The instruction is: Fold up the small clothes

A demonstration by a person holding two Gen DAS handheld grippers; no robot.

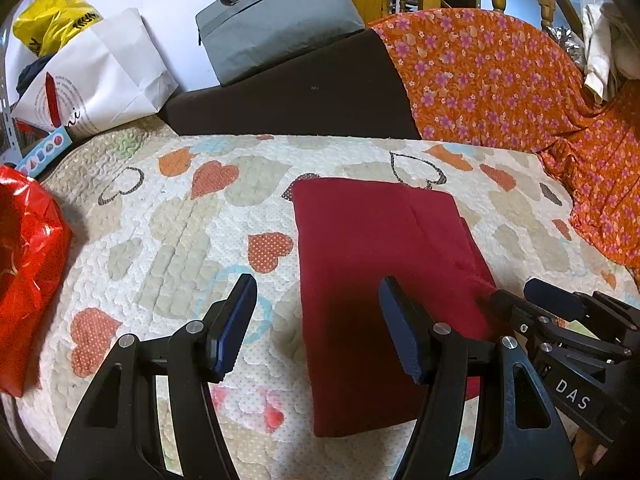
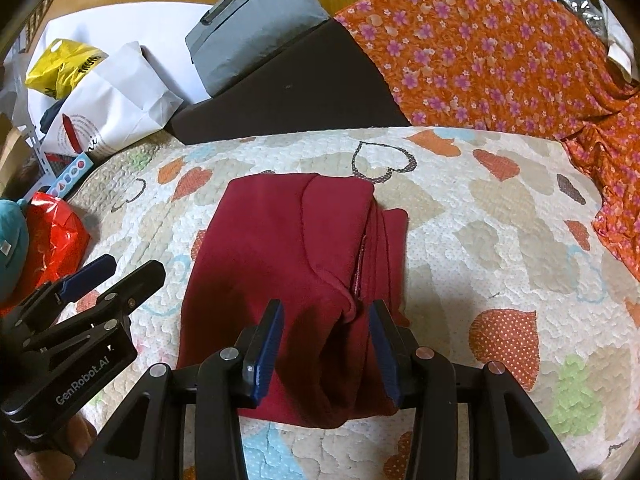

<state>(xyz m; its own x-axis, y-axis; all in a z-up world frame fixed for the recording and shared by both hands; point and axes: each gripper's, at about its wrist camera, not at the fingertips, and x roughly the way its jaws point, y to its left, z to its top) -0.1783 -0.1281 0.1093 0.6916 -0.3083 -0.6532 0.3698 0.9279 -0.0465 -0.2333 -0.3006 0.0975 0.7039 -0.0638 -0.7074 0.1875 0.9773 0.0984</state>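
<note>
Red garment lies folded to a compact rectangle on the heart-print quilt, mid-bed. Left claw apart, empty, at its left edge. Right claw apart, straddling a raised ridge of cloth, not pinching; likely just let go or lining up the next fold.

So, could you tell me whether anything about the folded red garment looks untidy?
Mostly neat, but the red garment has layers sticking out unevenly along its right edge, with a bunched ridge near the right gripper.
</note>
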